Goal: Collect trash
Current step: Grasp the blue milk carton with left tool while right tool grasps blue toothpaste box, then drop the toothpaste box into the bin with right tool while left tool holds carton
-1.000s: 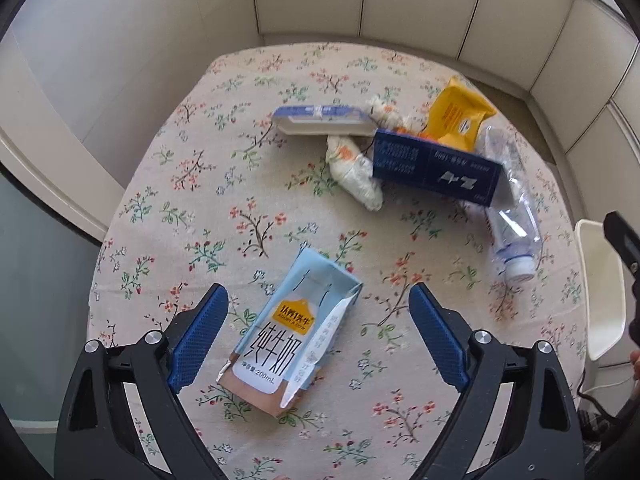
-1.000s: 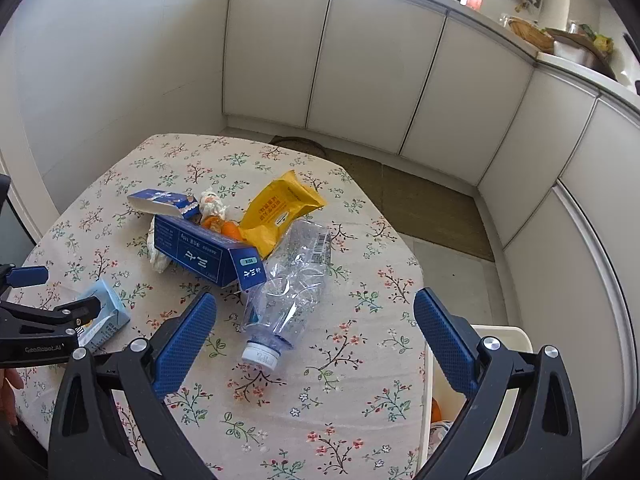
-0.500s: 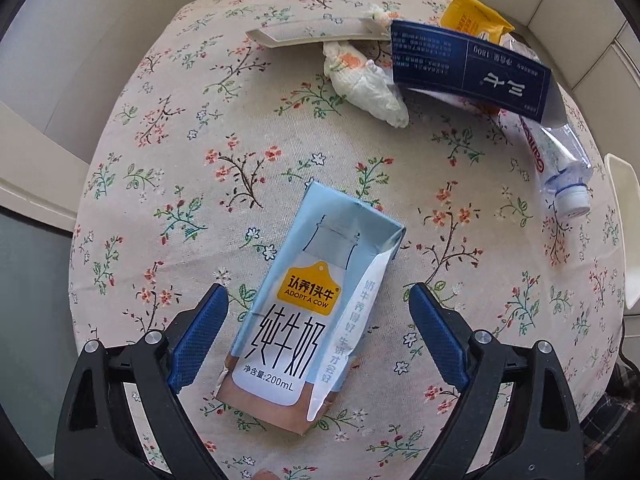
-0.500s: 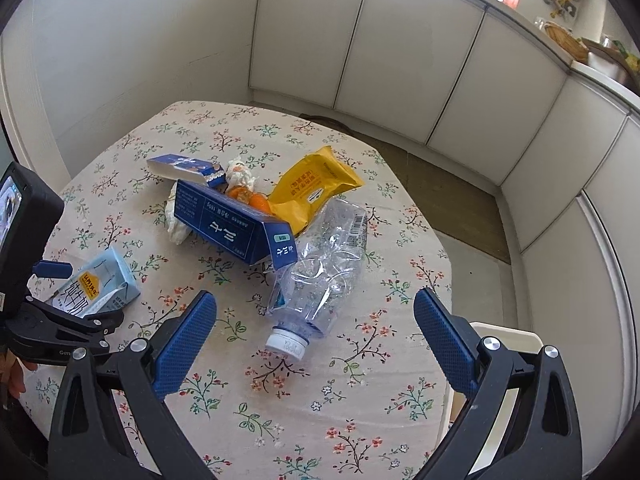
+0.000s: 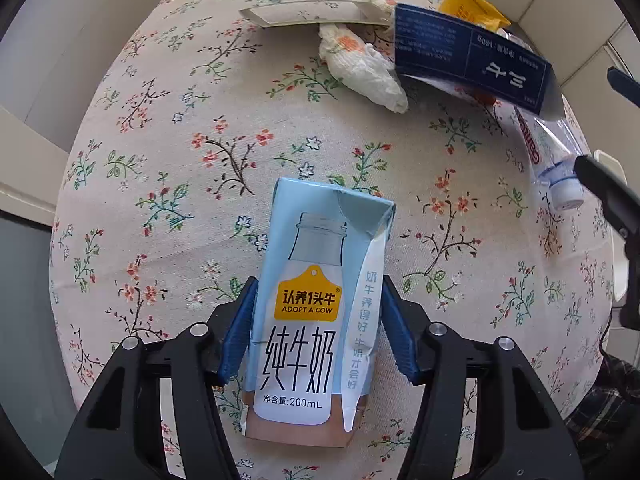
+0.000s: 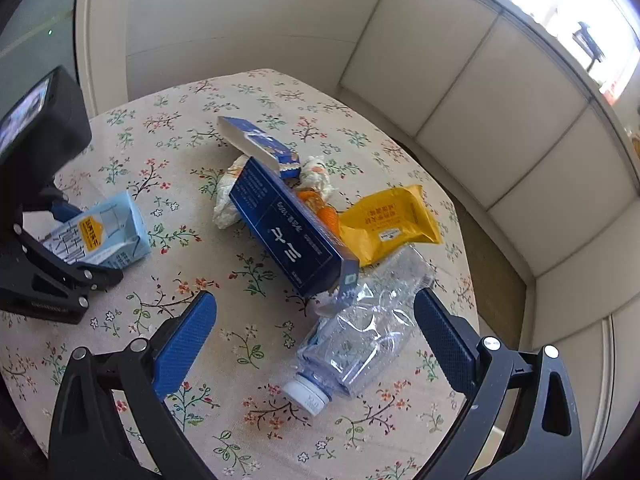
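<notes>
A light blue 200 mL milk carton (image 5: 316, 308) lies on the floral tablecloth (image 5: 168, 168). My left gripper (image 5: 318, 320) is shut on the carton, its blue pads pressing both long sides; the carton also shows in the right wrist view (image 6: 100, 232). My right gripper (image 6: 316, 332) is open and hovers over a crushed clear plastic bottle (image 6: 356, 336) with a white cap. A dark blue box (image 6: 288, 236), a yellow snack bag (image 6: 392, 224), crumpled tissue (image 5: 360, 64) and orange peel (image 6: 320, 208) lie in a pile beyond the bottle.
A flat blue-and-white box (image 6: 256, 144) lies at the pile's far side. The round table's edge (image 6: 460, 248) drops off to the right, with white cabinets (image 6: 460, 80) behind. A white bin rim (image 5: 612, 176) shows past the table's right edge.
My left gripper moved forward over the milk carton and closed on its sides. My right gripper moved down and closer to the plastic bottle, still open.
</notes>
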Demonstrator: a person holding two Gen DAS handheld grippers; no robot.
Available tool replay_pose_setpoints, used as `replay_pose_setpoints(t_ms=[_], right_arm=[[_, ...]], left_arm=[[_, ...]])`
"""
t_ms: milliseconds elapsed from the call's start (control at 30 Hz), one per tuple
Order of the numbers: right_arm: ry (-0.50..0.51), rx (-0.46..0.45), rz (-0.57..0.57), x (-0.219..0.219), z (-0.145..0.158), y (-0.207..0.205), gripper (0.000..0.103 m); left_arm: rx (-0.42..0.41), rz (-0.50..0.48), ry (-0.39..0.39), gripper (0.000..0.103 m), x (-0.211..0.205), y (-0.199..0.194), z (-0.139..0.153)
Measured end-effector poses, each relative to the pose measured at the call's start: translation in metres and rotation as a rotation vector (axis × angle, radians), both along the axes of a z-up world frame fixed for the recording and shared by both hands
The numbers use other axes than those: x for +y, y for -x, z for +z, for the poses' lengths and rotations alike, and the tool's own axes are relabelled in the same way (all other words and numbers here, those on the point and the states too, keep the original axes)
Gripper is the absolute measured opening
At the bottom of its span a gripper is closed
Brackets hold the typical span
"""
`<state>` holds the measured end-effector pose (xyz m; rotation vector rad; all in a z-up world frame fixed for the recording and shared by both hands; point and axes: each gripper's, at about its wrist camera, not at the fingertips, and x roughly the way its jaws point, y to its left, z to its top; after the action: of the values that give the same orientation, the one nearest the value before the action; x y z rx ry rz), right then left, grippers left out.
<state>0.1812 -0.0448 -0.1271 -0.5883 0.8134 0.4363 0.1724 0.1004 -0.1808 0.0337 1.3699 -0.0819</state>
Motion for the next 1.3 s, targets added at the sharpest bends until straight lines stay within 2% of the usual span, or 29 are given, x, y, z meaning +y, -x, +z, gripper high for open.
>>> replay_pose_setpoints(t_ms=[267,500,567,600,633,700,733,767,967,1300], right_arm=[[0.073,-0.033,0.077,0.027,-0.02,-0.016,0.096],[0.191,-0.085,0.103,0.048,-0.046,-0.034,0.096],[0.196,-0.094,0.101,0.051,-0.049,-0.038,0.087],[0.194,-0.081,0.097,0.052,-0.051,-0.042,0.075],[0.187,-0.051,0.087,0.052,-0.054,-0.047,0.061],[0.15,-0.016,0.063,0.049,-0.055,-0.054,0.053],[0.129,-0.009,0.053,0.047,-0.055,-0.056,0.044],[0.118,-0.001,0.045,0.046,-0.056,-0.057,0.042],[0.026,0.0,-0.003,0.039,-0.042,-0.053,0.039],[-0.12,-0.07,-0.114,0.022,0.011,-0.033,0.039]], left_arm=[[-0.076,0.063,0.034,0.056,0.021,0.0,0.04],[-0.094,0.06,0.071,0.056,0.023,-0.004,0.051],[-0.098,0.061,0.071,0.056,0.021,-0.002,0.052],[-0.1,0.062,0.069,0.056,0.022,-0.004,0.05],[-0.101,0.065,0.069,0.056,0.022,-0.004,0.05],[-0.105,0.071,0.07,0.056,0.023,-0.003,0.051],[-0.106,0.072,0.071,0.056,0.023,-0.002,0.051],[-0.109,0.074,0.072,0.056,0.023,-0.002,0.052],[-0.145,0.103,0.094,0.056,0.026,-0.002,0.063],[-0.294,0.153,0.144,0.056,0.023,0.001,0.099]])
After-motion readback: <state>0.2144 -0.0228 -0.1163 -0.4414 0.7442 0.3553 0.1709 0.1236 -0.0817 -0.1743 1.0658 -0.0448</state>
